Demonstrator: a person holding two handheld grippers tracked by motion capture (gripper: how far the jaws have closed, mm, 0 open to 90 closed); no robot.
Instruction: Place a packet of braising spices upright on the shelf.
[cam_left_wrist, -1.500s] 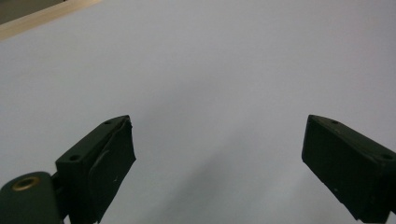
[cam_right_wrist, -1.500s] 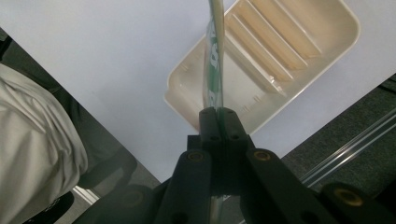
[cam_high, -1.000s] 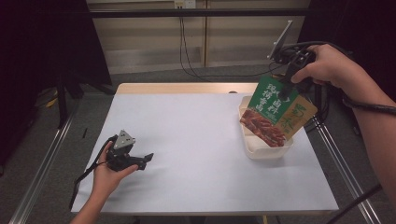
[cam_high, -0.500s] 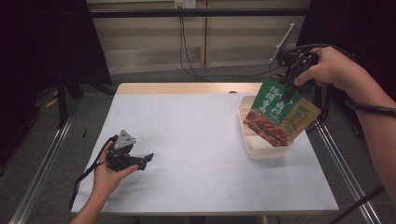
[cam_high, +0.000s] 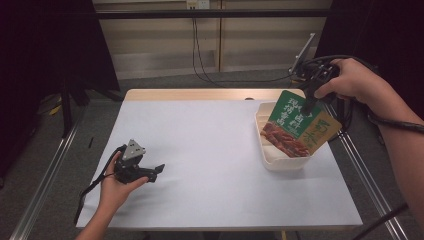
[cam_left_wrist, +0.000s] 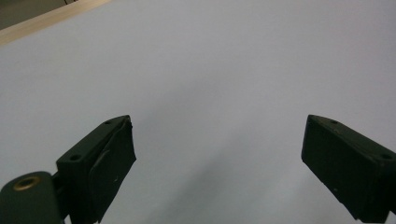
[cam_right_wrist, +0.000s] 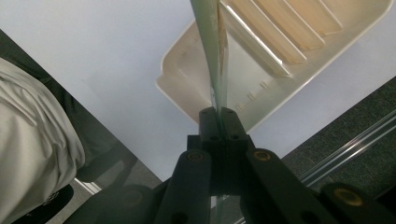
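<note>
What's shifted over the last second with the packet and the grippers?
The right gripper, shut on the green food packet, has carried it slightly right and lower toward the cream tray. The left gripper stays open, resting on the table; the tray hasn't moved.

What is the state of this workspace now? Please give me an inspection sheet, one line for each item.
Surface: white rectangular table top, bare apart from the items below.
Job's things: green and tan flat food packet with a printed meat picture, held tilted above the cream plastic tray with ribbed dividers; the tray sits at the table's right side.
Clutter: nothing seen.
Grippers: left gripper rests low on the table's near left, jaws wide apart, nothing between them. Right gripper has its jaws clamped on the packet's edge, over the tray.
Cables: a black cable trails from the left gripper; black cables hang behind the table.
Surroundings: grey floor, metal rails beside the table, dark curtains.
</note>
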